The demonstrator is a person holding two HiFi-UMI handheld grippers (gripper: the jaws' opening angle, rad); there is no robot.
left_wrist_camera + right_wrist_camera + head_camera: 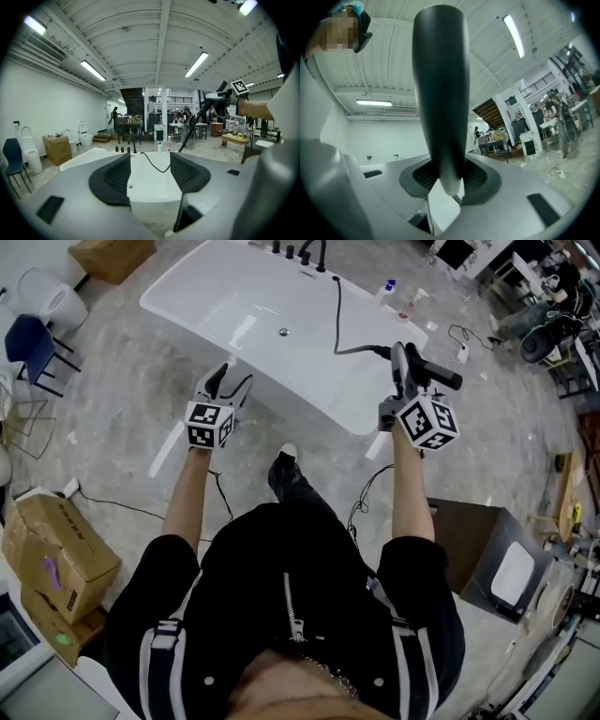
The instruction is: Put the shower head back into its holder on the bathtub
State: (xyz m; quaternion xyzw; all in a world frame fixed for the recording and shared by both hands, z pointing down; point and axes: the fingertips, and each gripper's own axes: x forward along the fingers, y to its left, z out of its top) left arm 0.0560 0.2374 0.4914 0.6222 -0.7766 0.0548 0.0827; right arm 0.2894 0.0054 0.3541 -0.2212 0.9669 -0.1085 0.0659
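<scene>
The white bathtub lies ahead of me, with black tap fittings on its far rim; I cannot pick out the holder among them. A black hose runs from the fittings across the tub to the black shower head. My right gripper is shut on the shower head, held above the tub's near right corner. In the right gripper view the shower head's handle stands upright, clamped by the right gripper. My left gripper is open and empty over the near rim. The left gripper frames the tub and hose.
Cardboard boxes stand at my left, another box beyond the tub. A blue chair and a toilet are far left. A grey cabinet stands at my right. Cables trail on the floor. Small bottles sit near the tub's right end.
</scene>
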